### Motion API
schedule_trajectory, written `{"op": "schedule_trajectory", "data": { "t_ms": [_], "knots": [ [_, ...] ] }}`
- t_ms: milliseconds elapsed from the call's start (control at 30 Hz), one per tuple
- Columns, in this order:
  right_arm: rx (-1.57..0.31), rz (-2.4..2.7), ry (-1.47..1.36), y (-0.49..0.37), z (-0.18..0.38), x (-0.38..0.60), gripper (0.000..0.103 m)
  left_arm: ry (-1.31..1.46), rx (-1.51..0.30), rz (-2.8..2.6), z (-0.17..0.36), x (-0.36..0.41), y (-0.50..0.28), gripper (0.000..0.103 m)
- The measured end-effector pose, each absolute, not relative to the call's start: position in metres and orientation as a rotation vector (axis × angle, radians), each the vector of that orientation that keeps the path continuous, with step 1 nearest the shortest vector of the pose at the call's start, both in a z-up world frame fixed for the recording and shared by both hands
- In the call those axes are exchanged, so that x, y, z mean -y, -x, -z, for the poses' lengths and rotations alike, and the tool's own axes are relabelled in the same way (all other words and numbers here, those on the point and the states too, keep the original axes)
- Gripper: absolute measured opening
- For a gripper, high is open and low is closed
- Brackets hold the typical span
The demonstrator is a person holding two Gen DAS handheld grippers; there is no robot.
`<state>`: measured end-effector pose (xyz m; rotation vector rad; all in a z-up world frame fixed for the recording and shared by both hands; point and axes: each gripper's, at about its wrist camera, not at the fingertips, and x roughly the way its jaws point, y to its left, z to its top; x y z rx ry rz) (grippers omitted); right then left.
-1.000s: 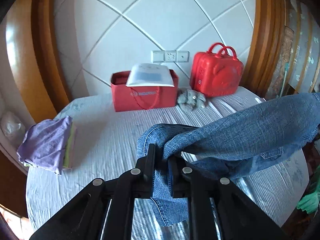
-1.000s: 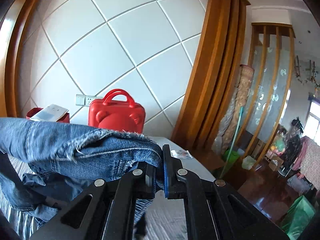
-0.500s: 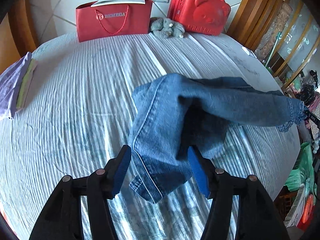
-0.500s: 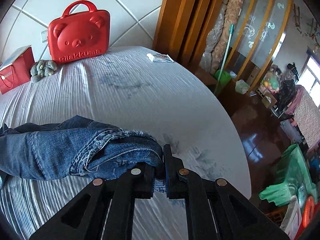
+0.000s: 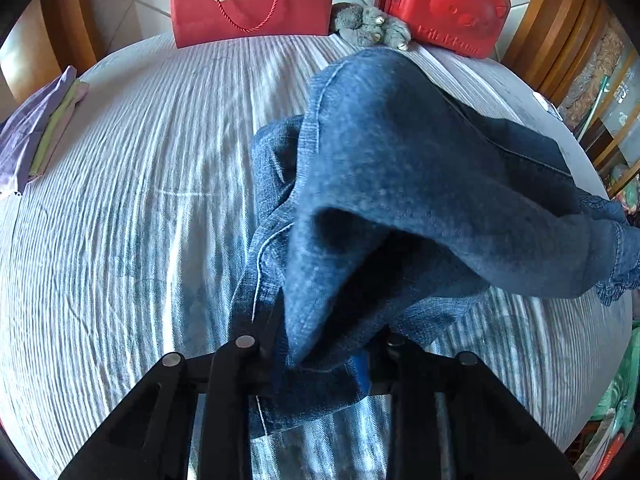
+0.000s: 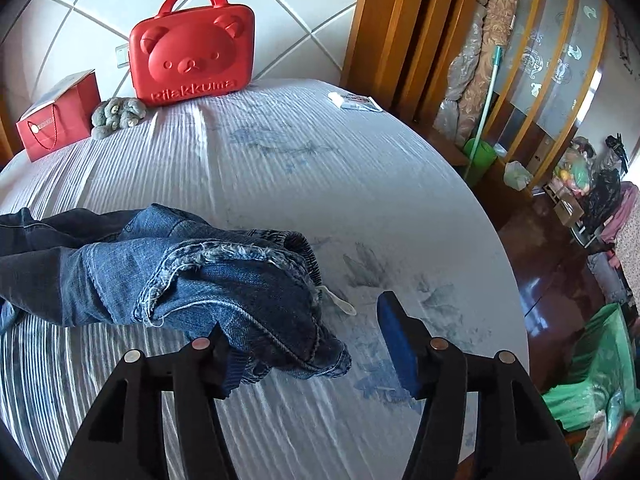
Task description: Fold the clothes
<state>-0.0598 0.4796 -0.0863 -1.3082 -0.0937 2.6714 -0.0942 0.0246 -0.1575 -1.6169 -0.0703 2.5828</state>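
Note:
Blue jeans [image 5: 400, 168] lie bunched across the round table's striped white cloth [image 5: 140, 200], one leg running off to the right. My left gripper [image 5: 320, 344] is closing on a thick fold of the denim, which fills the gap between its fingers. In the right wrist view the frayed hem end of the jeans [image 6: 200, 280] rests on the cloth [image 6: 320, 160]. My right gripper [image 6: 304, 320] is opening there. Its left pad [image 6: 228, 364] still touches the hem, while the blue right pad [image 6: 396, 344] stands free of it.
At the back against the wall stand a red paper bag [image 5: 252, 4], a grey plush toy [image 5: 372, 28] and a red bear-faced case [image 6: 192, 56]. Folded purple and green clothes [image 5: 36, 136] sit at the left edge. A small packet [image 6: 356, 102] lies far right.
Both grippers came down to the table with the jeans. The left one opened, then closed again on a fold of denim. The right one let go of the hem and spread its jaws.

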Motion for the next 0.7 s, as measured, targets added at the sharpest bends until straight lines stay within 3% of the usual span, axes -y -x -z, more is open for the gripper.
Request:
{"op": "schedule_trajectory", "data": {
  "t_ms": [33, 100, 133, 267, 400, 533, 700],
  "knots": [
    [0.069, -2.681, 1.322, 0.064, 0.090, -0.482, 0.059, 1.607, 0.061, -2.603, 0.152, -0.023, 0.094, 0.017],
    [0.017, -2.680, 1.381, 0.076, 0.095, -0.485, 0.029, 1.569, 0.042, -2.665, 0.134, -0.016, 0.094, 0.014],
    [-0.009, -2.675, 1.416, 0.082, 0.097, -0.485, 0.009, 1.540, 0.033, -2.705, 0.123, -0.012, 0.095, 0.012],
    [0.087, -2.753, 1.261, 0.104, 0.059, -0.473, 0.008, 1.440, 0.026, -2.831, 0.076, 0.018, 0.105, 0.010],
    [0.227, -2.879, 0.986, 0.145, -0.013, -0.447, 0.008, 1.363, -0.031, -2.922, 0.043, 0.044, 0.133, 0.009],
    [0.345, -2.963, 0.717, 0.193, -0.089, -0.409, 0.008, 1.215, 0.024, -3.077, -0.009, 0.096, 0.179, 0.009],
    [0.297, -3.056, 0.292, 0.215, -0.196, -0.368, 0.008, 0.928, -0.051, -3.243, -0.110, 0.139, 0.187, 0.009]
  ]
}}
